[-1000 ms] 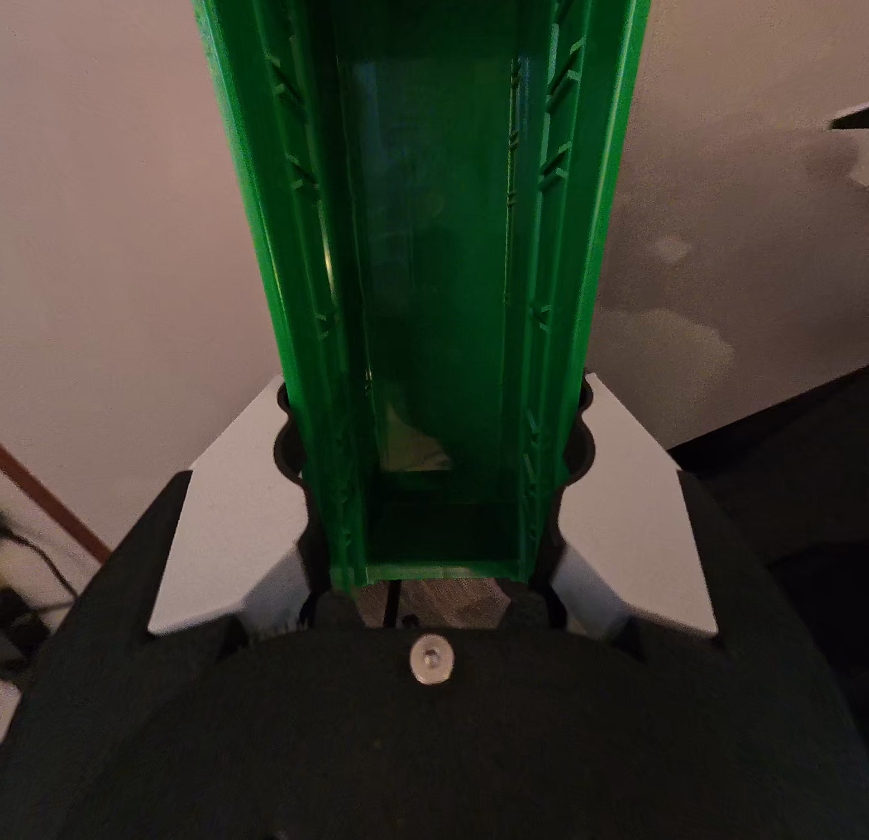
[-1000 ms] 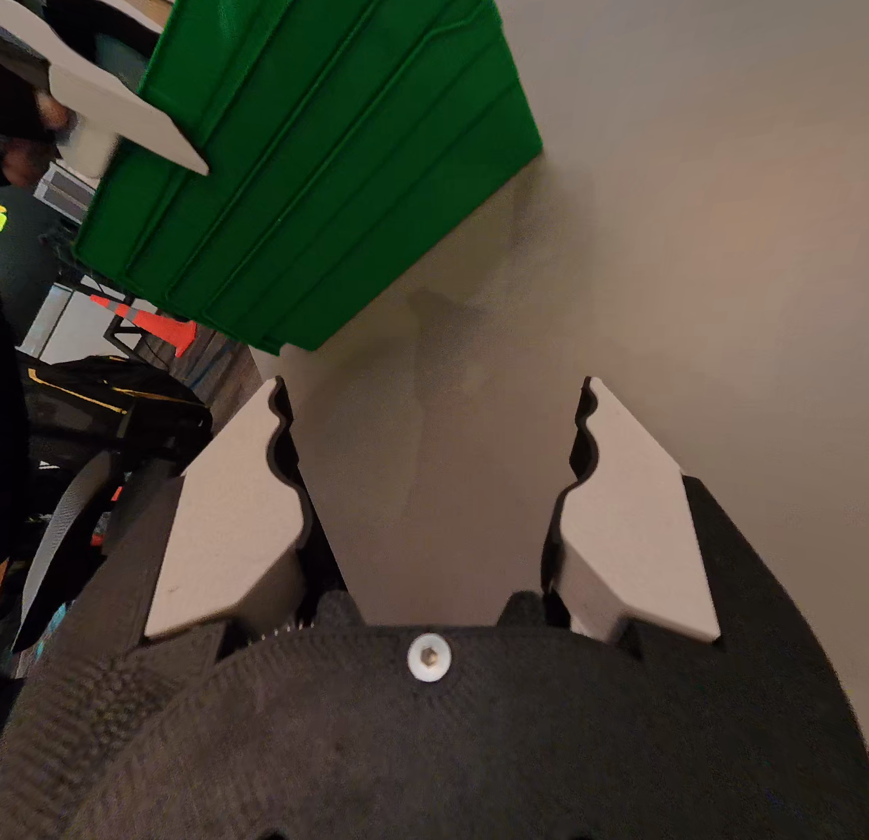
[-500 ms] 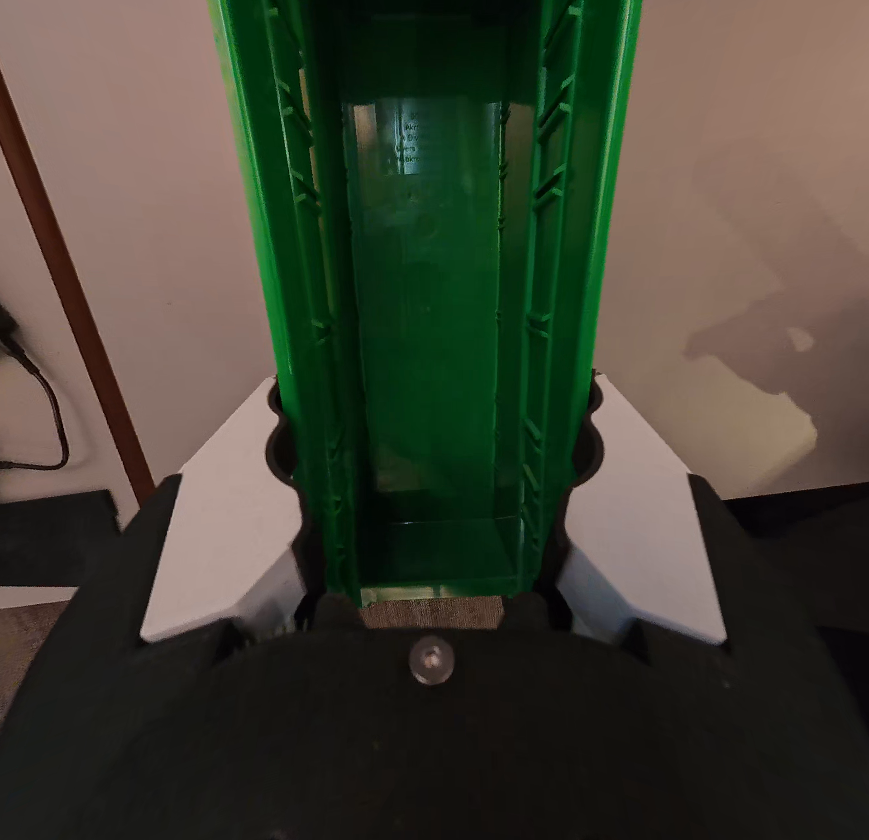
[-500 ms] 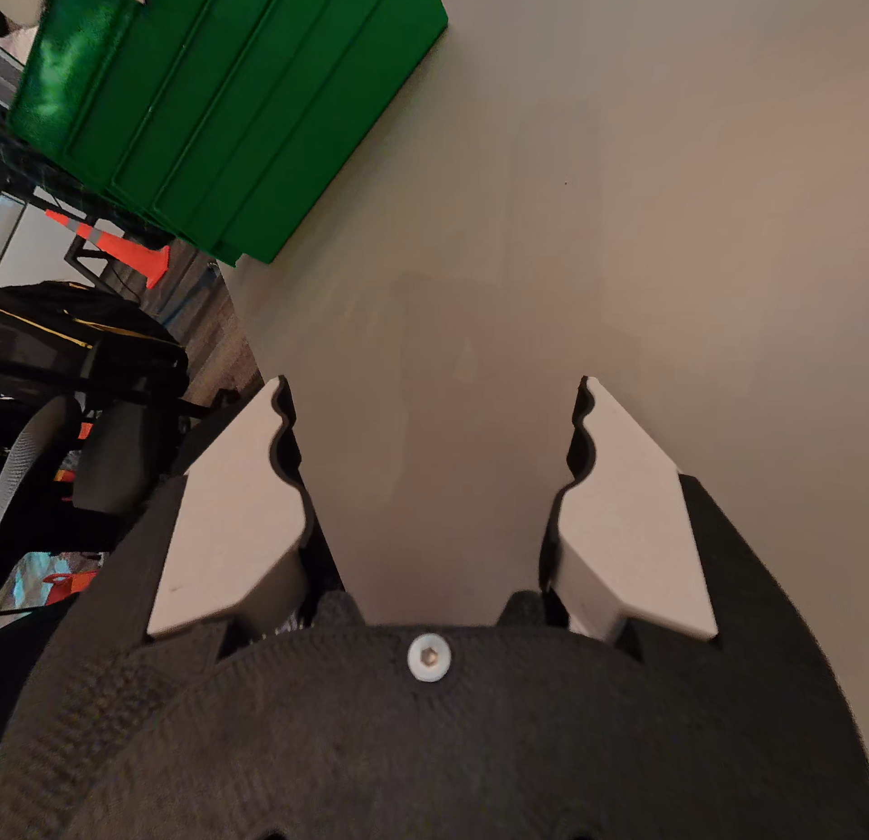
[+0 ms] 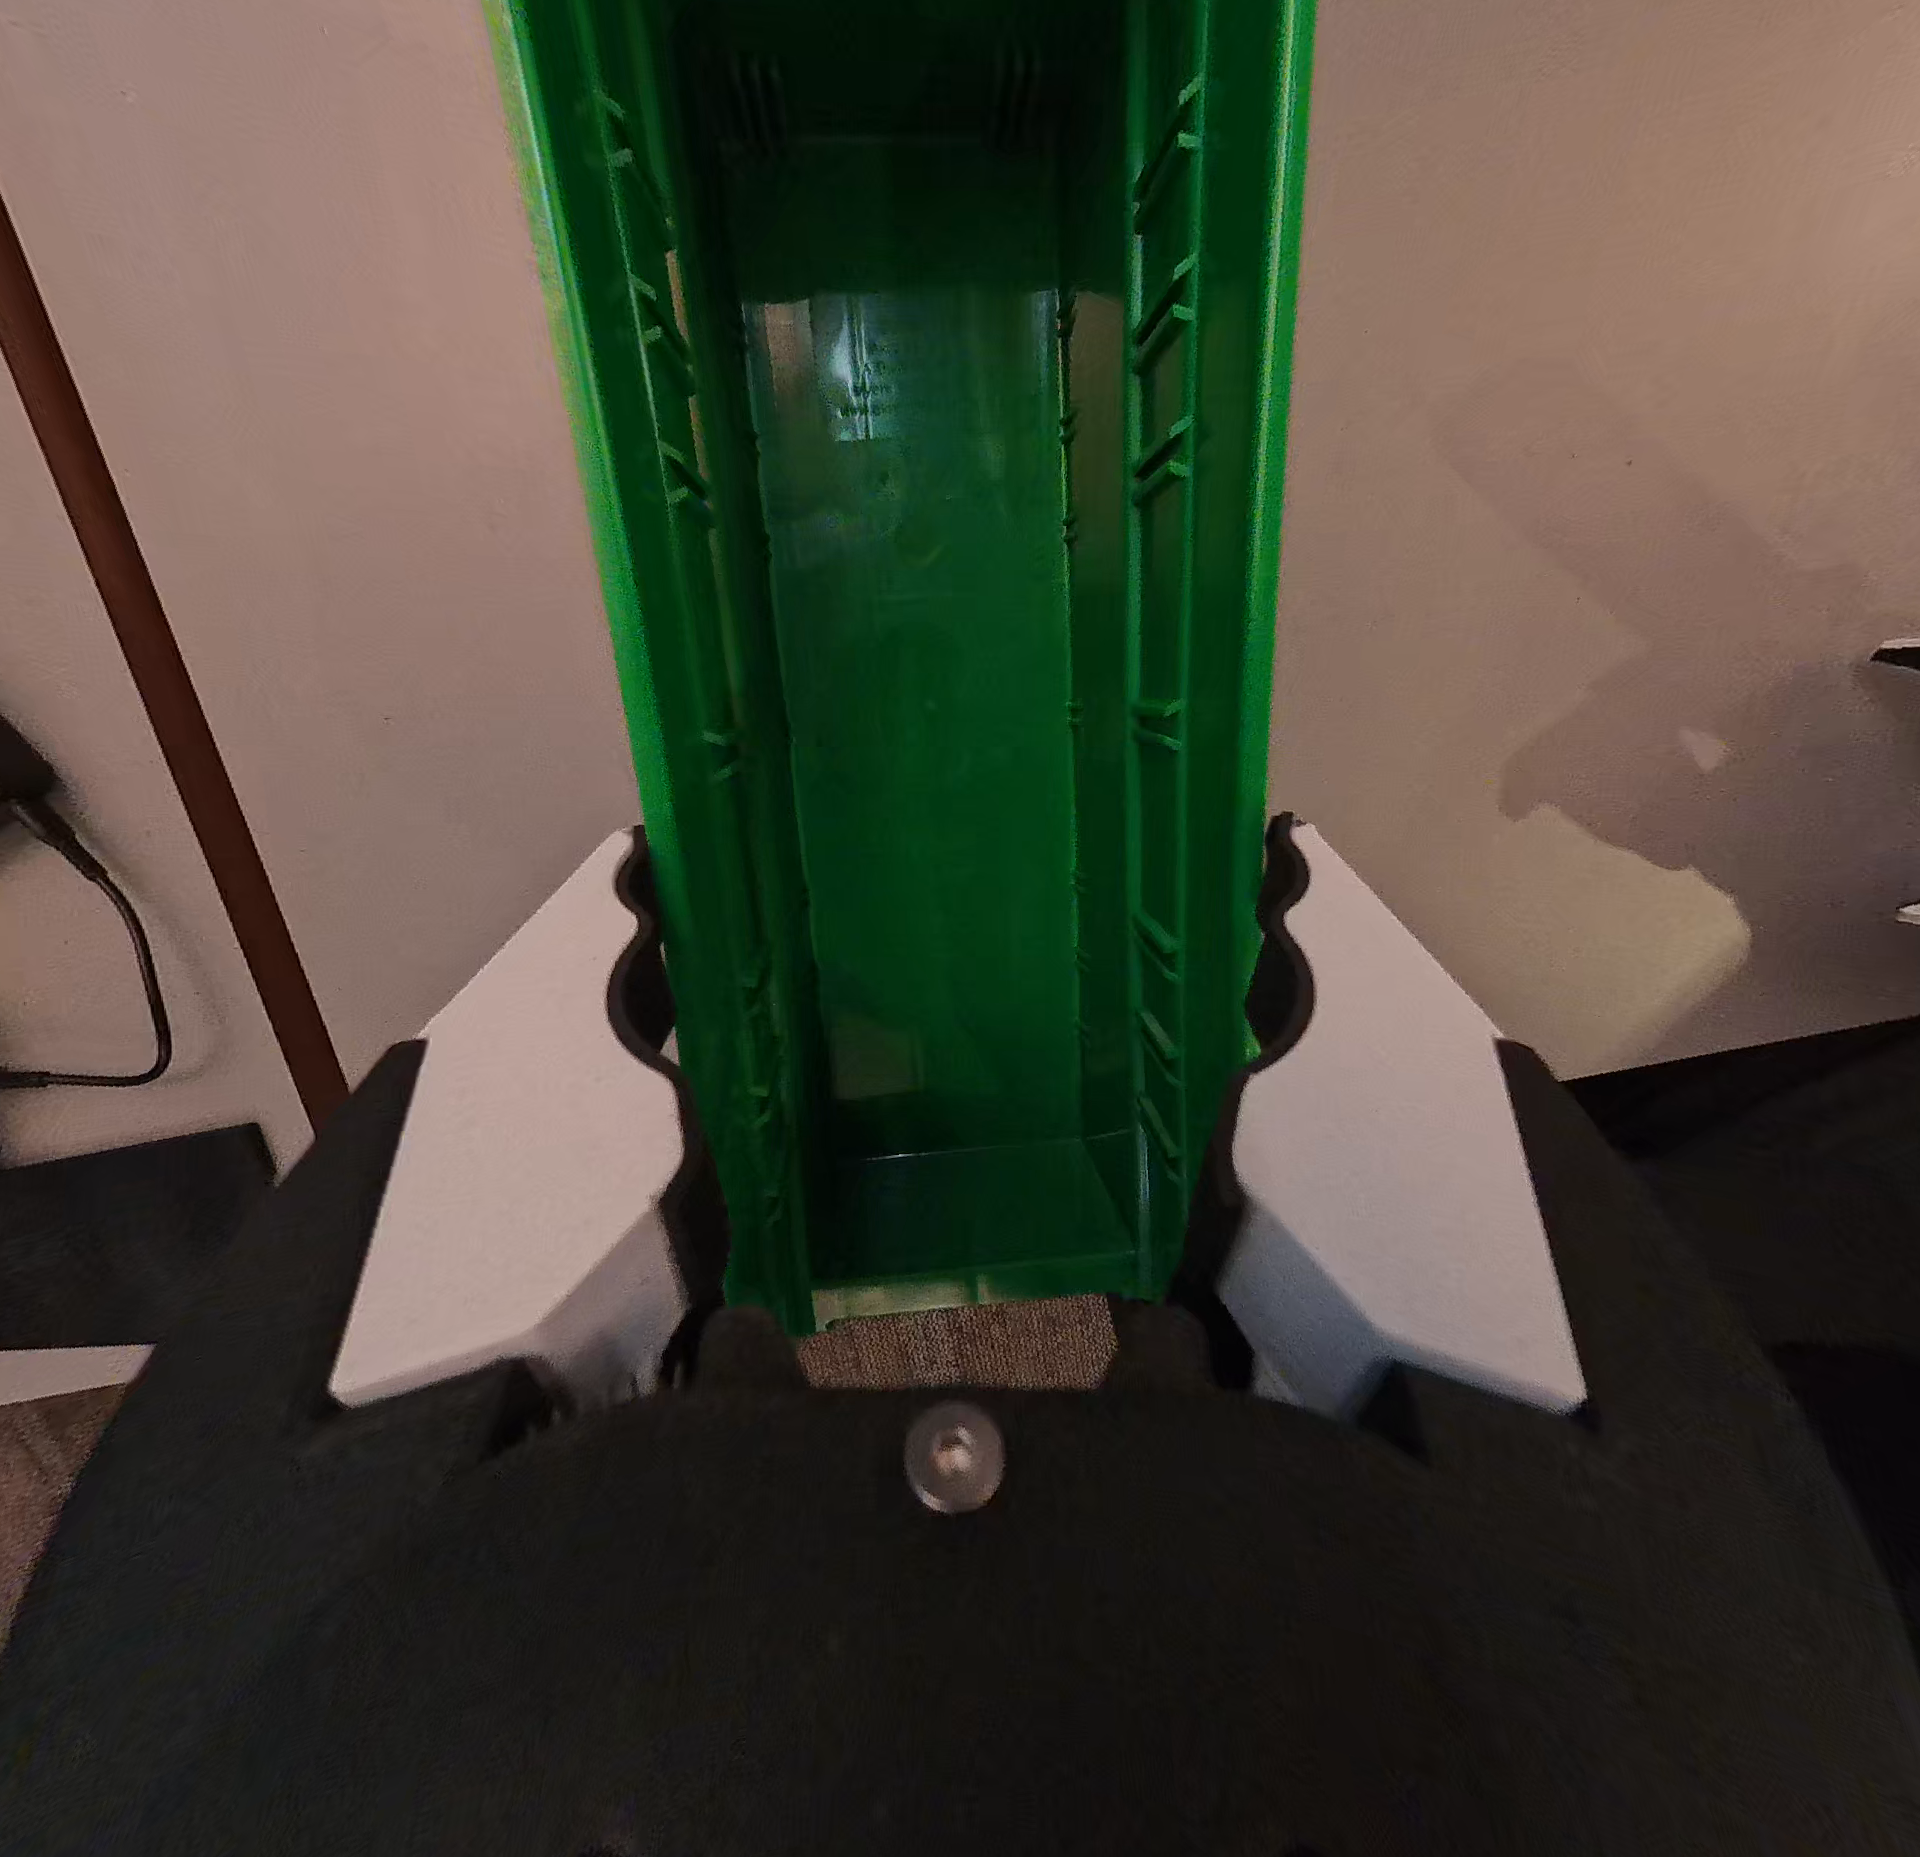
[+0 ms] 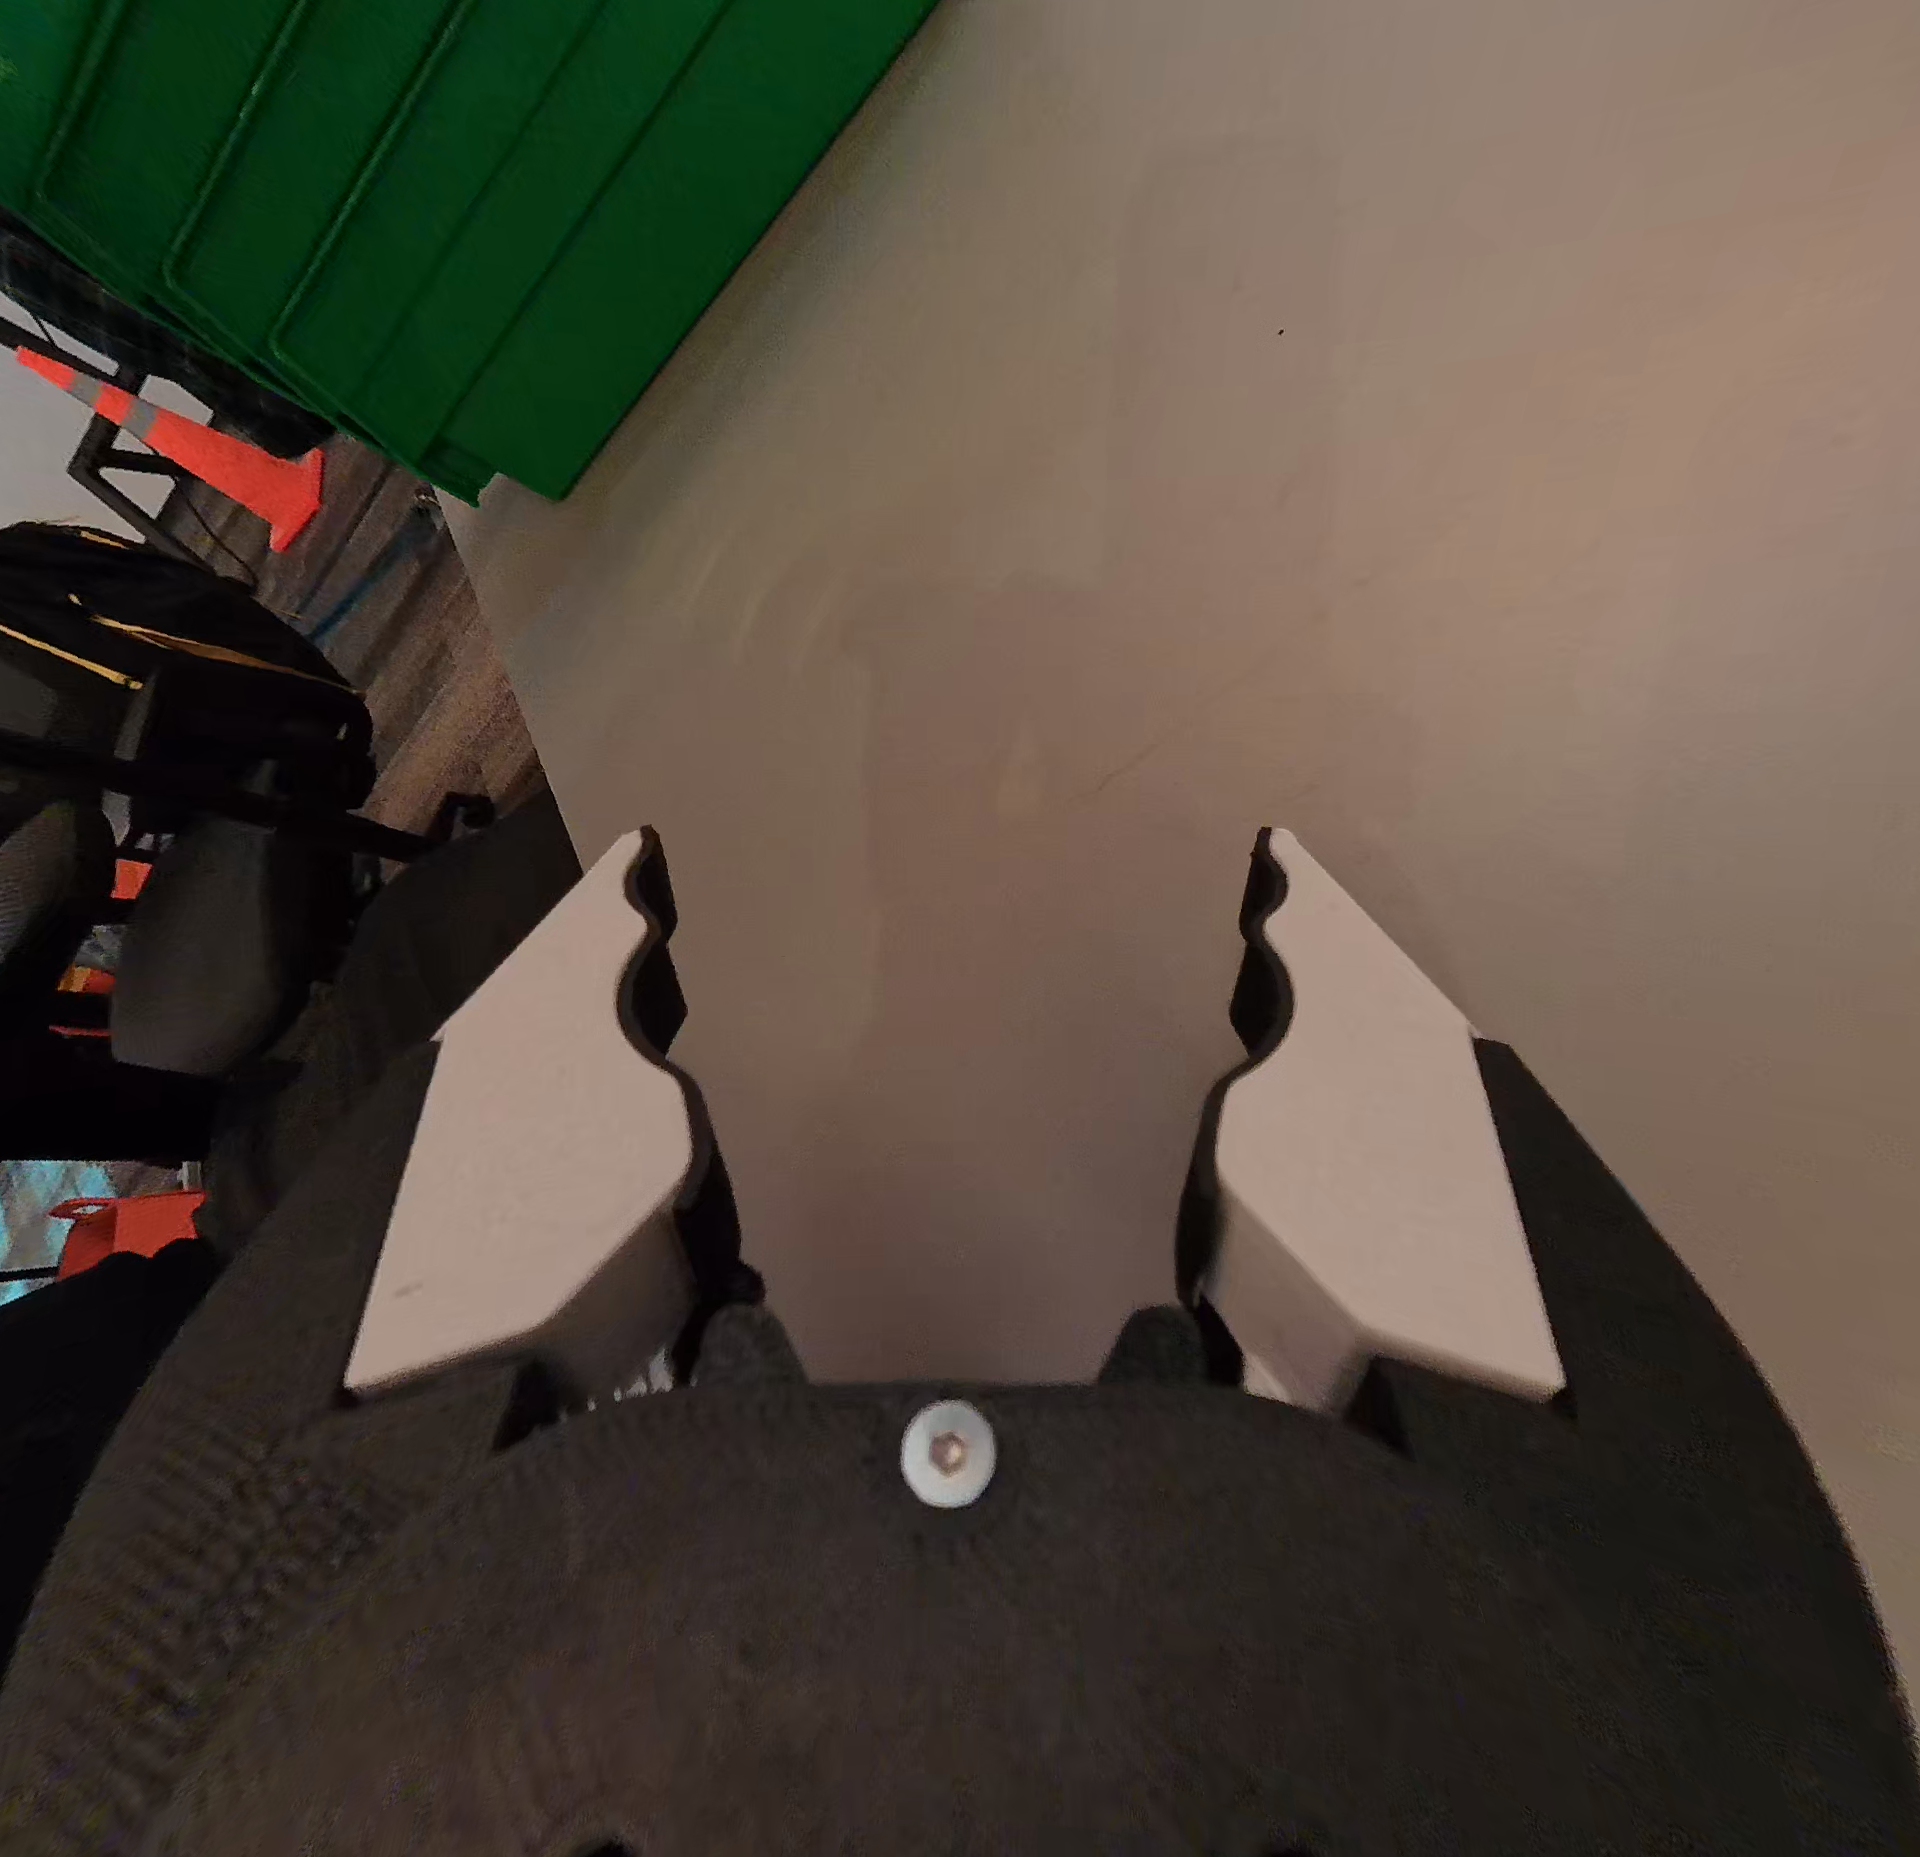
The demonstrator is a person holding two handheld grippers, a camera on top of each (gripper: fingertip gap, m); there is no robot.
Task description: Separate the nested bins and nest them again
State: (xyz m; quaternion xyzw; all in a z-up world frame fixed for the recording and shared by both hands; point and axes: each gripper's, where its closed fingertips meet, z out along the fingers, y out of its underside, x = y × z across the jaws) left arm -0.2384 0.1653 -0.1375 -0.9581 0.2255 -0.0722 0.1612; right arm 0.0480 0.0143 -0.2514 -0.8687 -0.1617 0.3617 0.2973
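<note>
Left gripper (image 5: 956, 934) jaws clamp the green bin (image 5: 935, 768) bearing moulded lettering; right gripper (image 6: 956, 934) jaws apart.

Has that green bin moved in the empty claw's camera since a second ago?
Yes. The green bin has slid toward the upper left of the right wrist view, away from the claw, uncovering the orange cone.

Green plastic bin (image 5: 935, 768), long and narrow, seen from its open top down to a glossy floor, with small ribs lining the double rim along both long sides. Clamped across its width at the near end between white fingers (image 5: 520, 1132), stretching away over a pale tabletop. From the other side, ribbed green outer wall (image 6: 436, 176) showing at upper left, tilted, lower corner close above the table
</note>
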